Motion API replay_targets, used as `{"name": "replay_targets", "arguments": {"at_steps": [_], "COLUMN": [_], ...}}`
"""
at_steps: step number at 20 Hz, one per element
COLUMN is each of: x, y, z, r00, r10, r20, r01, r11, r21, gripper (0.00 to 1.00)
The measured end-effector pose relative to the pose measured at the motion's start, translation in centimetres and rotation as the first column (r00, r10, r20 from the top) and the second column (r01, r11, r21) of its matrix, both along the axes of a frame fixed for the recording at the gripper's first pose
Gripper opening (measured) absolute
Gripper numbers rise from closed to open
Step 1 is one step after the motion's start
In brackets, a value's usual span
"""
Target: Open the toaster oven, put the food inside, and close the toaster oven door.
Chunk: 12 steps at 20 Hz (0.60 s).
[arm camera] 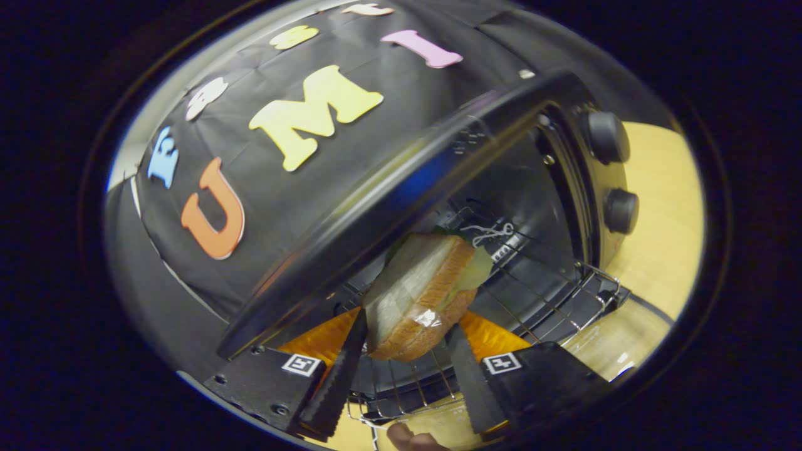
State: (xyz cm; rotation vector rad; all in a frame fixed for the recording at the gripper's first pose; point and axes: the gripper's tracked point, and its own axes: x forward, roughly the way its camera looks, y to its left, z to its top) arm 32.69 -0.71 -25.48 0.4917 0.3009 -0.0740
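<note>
The view is tilted. A sandwich [421, 293] in clear wrap, with brown crust and green filling, sits between my fingers, and my gripper [407, 326] is shut on its lower part. It hangs at the mouth of the black toaster oven [388, 207], just above the wire rack [532, 294]. The oven front stands open and its dark inside shows beyond the sandwich. The rack is pulled partly out toward me, and its front edge [401, 407] lies under my fingers. I cannot make out the door itself.
Two black knobs [606, 136] [621, 210] sit on the oven's control side. The oven's top edge runs close by the sandwich. A light wooden table [664, 238] carries the oven. A person's fingertip [410, 438] shows below my fingers.
</note>
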Motion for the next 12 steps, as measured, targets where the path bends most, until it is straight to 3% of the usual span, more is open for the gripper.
{"name": "replay_targets", "arguments": {"at_steps": [3, 8, 12], "x": [-0.5, -2.1, -3.9], "y": [0.6, 2.2, 2.5], "z": [-0.5, -2.3, -3.1], "r00": [0.998, 0.987, 0.969], "r10": [0.036, 0.092, 0.119], "r20": [-0.042, -0.135, -0.218], "r01": [-0.043, -0.127, -0.205], "r11": [0.983, 0.952, 0.88], "r21": [-0.177, -0.277, -0.428], "gripper": [0.87, 0.9, 0.93]}}
